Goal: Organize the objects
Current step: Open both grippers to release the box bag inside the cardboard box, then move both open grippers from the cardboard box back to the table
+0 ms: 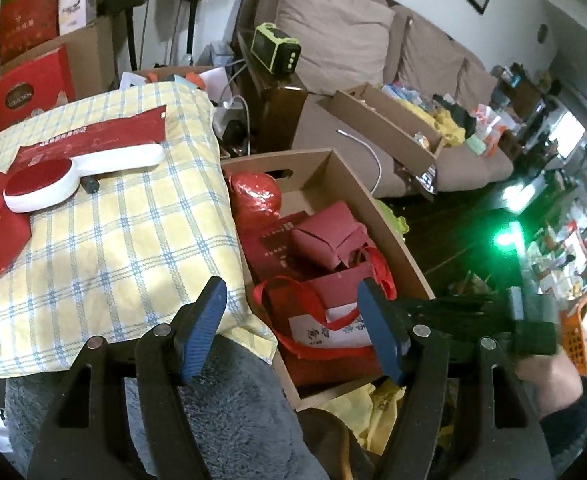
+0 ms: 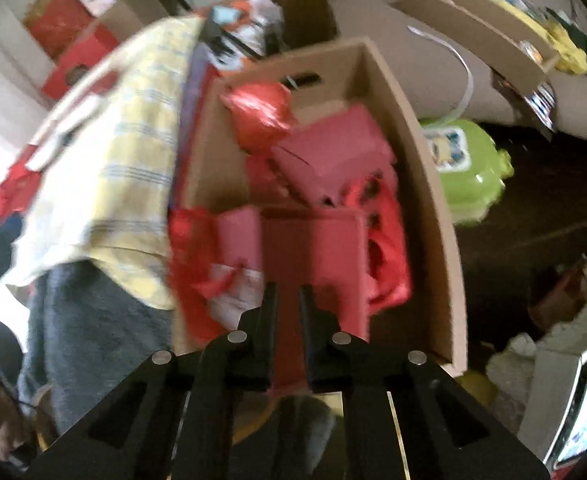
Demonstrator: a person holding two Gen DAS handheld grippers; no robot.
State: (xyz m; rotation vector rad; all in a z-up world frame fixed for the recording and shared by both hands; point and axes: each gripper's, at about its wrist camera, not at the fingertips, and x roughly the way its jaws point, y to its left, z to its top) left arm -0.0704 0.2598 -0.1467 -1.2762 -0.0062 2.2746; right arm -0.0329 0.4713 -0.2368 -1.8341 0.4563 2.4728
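Two grippers over the cardboard box (image 1: 397, 236). Left gripper (image 1: 293, 316) jaws apart, nothing between them. Right gripper (image 2: 287, 300) clamped on a flat red packet (image 2: 313, 256), held above the red bags (image 1: 325, 312) in the box, beside the checked cloth (image 1: 113, 232).

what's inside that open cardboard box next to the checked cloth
The cardboard box holds red things: a shiny foil bundle at the back, a folded red paper box, and a red bag with ribbon handles. Anything beneath them is covered.

Cardboard box (image 1: 393, 216) of packets (image 1: 325, 240) right of cushion (image 1: 105, 216).
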